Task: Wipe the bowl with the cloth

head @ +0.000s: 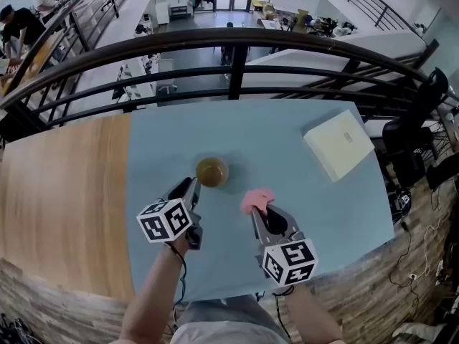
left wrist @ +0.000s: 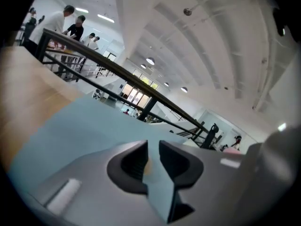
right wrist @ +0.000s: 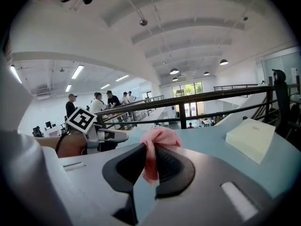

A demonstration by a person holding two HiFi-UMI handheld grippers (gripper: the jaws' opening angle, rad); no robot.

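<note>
An olive-brown bowl (head: 212,171) stands upright near the middle of the light blue table (head: 287,138). My left gripper (head: 193,186) hovers just in front and to the left of it, apart from it. In the left gripper view its jaws (left wrist: 153,149) stand a narrow gap apart with only blue tabletop and a tan sliver showing between them. My right gripper (head: 259,211) is shut on a bunched pink cloth (head: 257,200), to the right of the bowl and nearer me. In the right gripper view the cloth (right wrist: 159,138) sticks up from between the pads.
A flat white box (head: 338,145) lies at the table's far right, also seen as the white box (right wrist: 250,137) in the right gripper view. A wooden tabletop (head: 64,192) adjoins on the left. A dark curved railing (head: 229,49) runs along the table's far edge, with a lower floor beyond.
</note>
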